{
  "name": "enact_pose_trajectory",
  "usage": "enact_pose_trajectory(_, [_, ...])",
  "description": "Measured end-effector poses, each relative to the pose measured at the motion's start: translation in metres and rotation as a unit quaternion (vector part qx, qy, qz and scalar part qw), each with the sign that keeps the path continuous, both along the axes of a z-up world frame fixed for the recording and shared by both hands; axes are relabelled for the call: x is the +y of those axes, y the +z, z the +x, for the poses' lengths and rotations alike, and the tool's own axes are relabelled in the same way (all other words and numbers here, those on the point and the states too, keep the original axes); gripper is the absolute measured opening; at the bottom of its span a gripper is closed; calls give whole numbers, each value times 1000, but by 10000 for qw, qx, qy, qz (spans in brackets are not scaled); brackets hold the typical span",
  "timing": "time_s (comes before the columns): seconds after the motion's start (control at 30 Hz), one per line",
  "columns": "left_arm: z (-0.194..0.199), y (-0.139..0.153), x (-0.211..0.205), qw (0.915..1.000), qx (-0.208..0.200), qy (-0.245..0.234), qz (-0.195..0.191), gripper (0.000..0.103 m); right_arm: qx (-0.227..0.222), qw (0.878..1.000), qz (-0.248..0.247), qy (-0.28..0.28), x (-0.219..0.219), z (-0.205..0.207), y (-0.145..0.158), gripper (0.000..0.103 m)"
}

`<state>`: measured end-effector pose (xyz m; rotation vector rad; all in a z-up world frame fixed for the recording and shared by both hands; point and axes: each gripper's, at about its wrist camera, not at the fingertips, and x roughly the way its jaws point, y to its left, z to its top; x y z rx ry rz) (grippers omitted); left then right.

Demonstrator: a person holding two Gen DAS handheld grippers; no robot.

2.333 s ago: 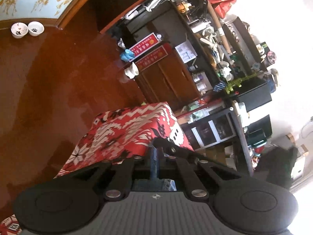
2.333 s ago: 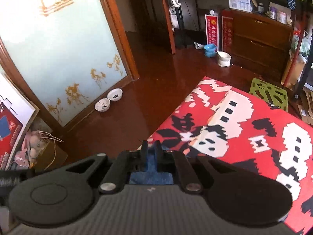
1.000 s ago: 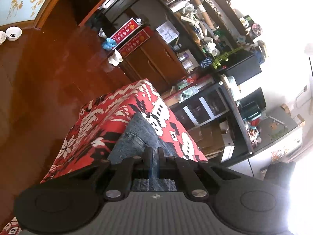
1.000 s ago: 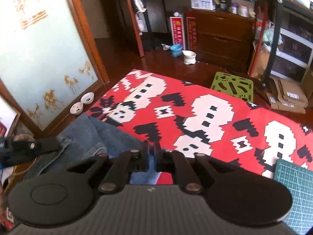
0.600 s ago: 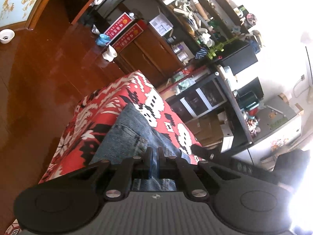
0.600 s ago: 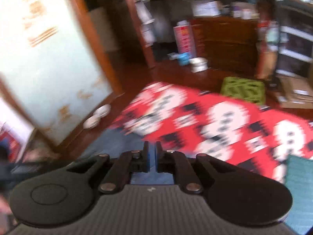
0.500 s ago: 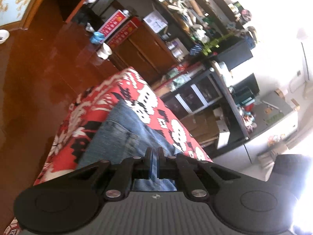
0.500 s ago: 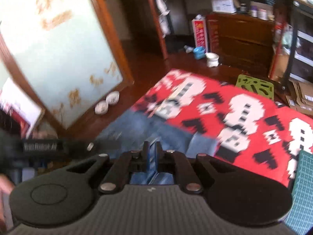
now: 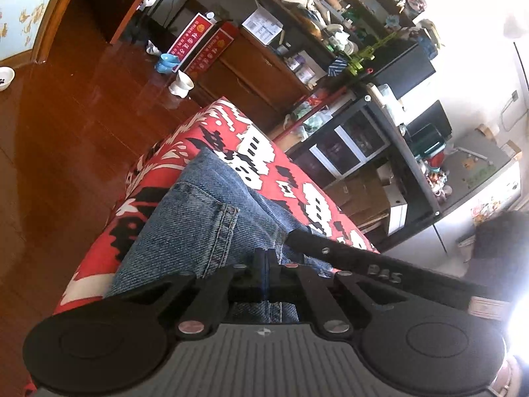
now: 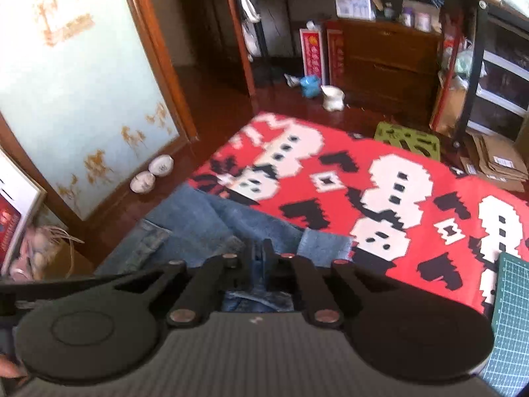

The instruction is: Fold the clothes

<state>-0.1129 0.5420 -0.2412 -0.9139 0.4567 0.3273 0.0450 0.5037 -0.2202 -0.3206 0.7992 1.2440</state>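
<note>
Jeans (image 9: 198,218) on red tablecloth (image 10: 380,192), L gripper (image 9: 264,258) & R gripper (image 10: 260,249) both clamped on denim.

Floor (image 9: 66,125): dark red-brown, glossy, reflecting light.
Door panel (image 10: 59,92): pale frosted glass with gold figures, set in a wooden frame.
Cabinet (image 10: 390,63): brown wood with drawers, against the far wall.
Shelving (image 9: 330,10): dark, crowded with small items, too small to identify.
Floor items: two small bowls (image 10: 152,173) by the door panel.
Light: strong glare at the left wrist view's right edge, perhaps a window.
</note>
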Motion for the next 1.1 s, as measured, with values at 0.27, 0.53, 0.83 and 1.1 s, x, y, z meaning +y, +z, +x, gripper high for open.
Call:
enact_pose_trajectory(0.27, [2, 4, -4, 9998, 155, -34, 149, 2, -352, 9981, -22, 502, -28, -47, 6, 5])
enact_pose_trajectory(0.53, [-4, 12, -12, 9993, 294, -62, 232, 2, -380, 9982, 7, 462, -51, -56, 1, 5])
enact_pose_trajectory(0.83, [-20, 28, -30, 9976, 561, -46, 398, 2, -179, 9992, 58, 360, -78, -58, 8, 6])
enact_pose_trajectory(1.1, [-59, 36, -67, 9935, 906, -29, 690, 2, -365, 9933, 306, 1050, -93, -87, 14, 6])
